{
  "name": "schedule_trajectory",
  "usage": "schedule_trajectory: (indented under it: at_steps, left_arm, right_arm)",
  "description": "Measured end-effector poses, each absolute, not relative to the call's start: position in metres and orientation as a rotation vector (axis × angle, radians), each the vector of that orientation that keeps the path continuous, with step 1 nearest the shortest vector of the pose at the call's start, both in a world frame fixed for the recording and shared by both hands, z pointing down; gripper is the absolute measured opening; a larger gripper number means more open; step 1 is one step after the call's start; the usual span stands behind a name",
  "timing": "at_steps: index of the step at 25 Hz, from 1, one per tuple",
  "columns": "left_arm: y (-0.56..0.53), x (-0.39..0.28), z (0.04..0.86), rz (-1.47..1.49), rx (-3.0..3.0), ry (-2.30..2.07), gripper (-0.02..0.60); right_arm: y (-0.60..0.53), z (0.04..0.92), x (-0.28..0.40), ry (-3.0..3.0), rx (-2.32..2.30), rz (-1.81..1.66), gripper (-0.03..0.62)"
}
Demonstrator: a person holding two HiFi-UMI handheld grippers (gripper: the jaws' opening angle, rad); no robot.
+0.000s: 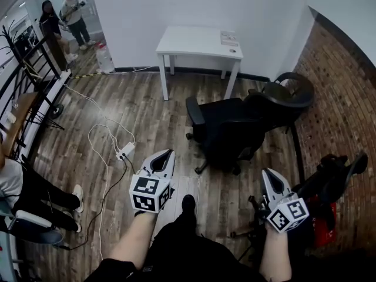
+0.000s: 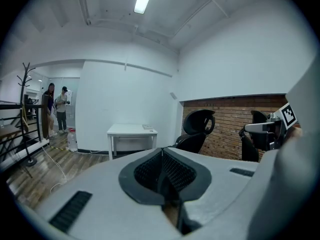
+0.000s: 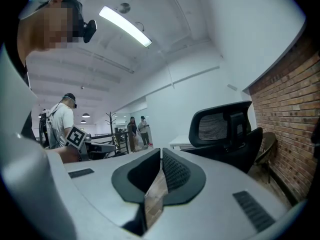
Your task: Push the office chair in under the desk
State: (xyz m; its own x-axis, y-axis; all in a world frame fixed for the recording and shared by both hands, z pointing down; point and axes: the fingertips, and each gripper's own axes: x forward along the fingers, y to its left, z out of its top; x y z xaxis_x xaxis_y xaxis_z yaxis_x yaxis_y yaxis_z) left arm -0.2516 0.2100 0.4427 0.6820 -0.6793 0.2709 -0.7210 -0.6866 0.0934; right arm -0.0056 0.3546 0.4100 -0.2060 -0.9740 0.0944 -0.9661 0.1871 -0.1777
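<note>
In the head view the black office chair with a mesh headrest (image 1: pixel 229 131) stood well apart from the small white rectangular desk (image 1: pixel 197 40), out in front of it toward the brick wall (image 1: pixel 346 104), so it was not yet pushed in. The grey left gripper (image 1: pixel 166 155) and grey right gripper (image 1: pixel 266 173) hung on the chair's far side from the desk, probably to push from there. In the left gripper view the jaws were pressed together on nothing and looked toward the desk, with the chair to the right of it. In the right gripper view the jaws were likewise closed and empty, and the chair's back rose beyond them; closed jaws suited pushing, I judge.
</note>
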Motion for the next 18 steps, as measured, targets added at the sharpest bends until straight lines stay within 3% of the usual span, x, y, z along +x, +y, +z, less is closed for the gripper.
schedule_trajectory:
  at_steps: [3, 6, 18]
  left_arm:
    - [0.182, -0.227, 0.449, 0.322, 2.707, -1.113, 0.012]
    - [0.147, -0.202, 0.451, 0.32, 2.717, -1.075, 0.012]
    - [0.029, -0.132, 0.459, 0.384, 2.739, -0.963, 0.014]
  right_arm:
    - [0.332, 0.416, 0.022, 2.353, -2.0, -0.331, 0.009]
    - [0.302, 0.418, 0.049, 2.319, -2.056, -0.351, 0.088]
    - [0.217, 0.428, 0.183, 2.005, -2.443, -0.409, 0.203]
